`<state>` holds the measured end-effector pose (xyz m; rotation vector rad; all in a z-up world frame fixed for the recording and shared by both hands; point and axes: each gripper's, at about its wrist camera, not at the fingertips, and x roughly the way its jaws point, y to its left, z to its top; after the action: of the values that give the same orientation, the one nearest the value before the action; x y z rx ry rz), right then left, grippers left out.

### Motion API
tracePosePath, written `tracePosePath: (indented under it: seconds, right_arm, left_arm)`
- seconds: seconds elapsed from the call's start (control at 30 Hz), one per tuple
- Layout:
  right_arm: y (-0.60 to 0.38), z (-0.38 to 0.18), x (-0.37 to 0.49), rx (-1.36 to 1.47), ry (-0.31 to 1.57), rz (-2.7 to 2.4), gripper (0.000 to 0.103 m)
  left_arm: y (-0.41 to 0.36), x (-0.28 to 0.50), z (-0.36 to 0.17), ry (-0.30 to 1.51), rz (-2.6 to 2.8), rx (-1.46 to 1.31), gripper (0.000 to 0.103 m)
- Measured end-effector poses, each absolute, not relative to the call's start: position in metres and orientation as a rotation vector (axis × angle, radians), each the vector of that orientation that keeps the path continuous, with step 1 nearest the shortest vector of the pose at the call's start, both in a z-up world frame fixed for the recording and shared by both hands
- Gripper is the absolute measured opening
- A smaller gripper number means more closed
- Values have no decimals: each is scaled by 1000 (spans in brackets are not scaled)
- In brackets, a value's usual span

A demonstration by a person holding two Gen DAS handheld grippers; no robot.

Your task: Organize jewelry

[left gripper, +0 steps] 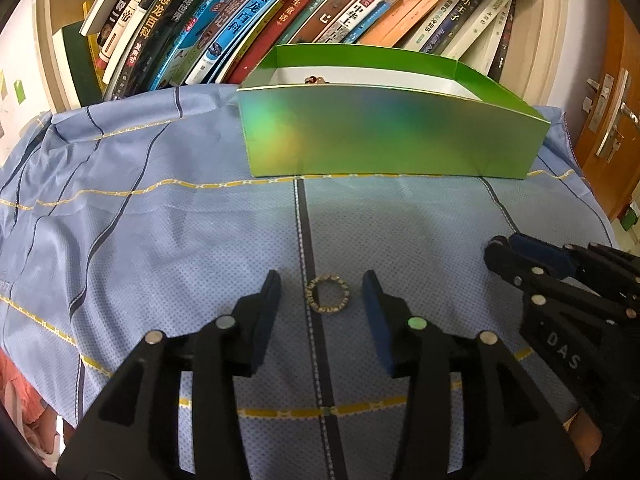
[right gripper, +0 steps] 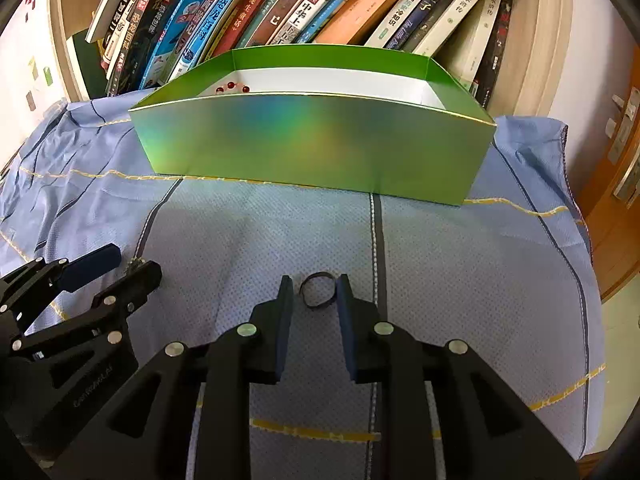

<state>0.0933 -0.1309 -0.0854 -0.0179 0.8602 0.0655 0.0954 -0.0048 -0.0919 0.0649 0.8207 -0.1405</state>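
Your left gripper (left gripper: pixel 322 292) points down at the blue cloth (left gripper: pixel 160 220), with a moderate gap between its blue pads. A gold beaded ring (left gripper: pixel 327 294) lies flat on the cloth between the fingertips. Neither pad touches it: bare cloth shows on both sides. The ring rests against the dark stripe that runs through the cloth toward 12 o'clock.

Your right gripper (right gripper: pixel 314 292) points down likewise, with a narrower gap. A dark band ring (right gripper: pixel 317 290) sits between its pads. The pad at 3 o'clock stands just beside the band or against it; you cannot tell which from the right wrist view. The pad at 9 o'clock is a sliver clear. Nothing is lifted: the band rests on the cloth.

In the left wrist view, your right gripper appears at 3 o'clock, well apart from the gold ring. In the right wrist view, your left gripper appears at 9 o'clock, with a trace of the gold ring visible between its fingers.

At 12 o'clock from both grippers stands the green box (right gripper: pixel 312 152), open at the top, with an iridescent front wall and a white floor. Red beads (right gripper: pixel 232 87) show over its front rim, toward the left end of the interior. Behind the box, a shelf of books (right gripper: pixel 280 4) leans rightward.
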Motion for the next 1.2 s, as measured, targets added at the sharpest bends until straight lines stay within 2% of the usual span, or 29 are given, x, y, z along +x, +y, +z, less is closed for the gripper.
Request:
tracePosePath:
  seconds: [0.1, 0.17, 1.2]
  right_arm:
    - [-132, -85, 94, -7, 864, 71, 19]
    - [-134, -85, 93, -1, 865, 71, 19]
    - [-149, -63, 73, 15, 828, 9, 19]
  left_arm:
    - [-5, 96, -92, 817, -148, 65, 37]
    - [-4, 97, -92, 815, -154, 58, 21]
    - [-11, 94, -78, 789, -143, 64, 21]
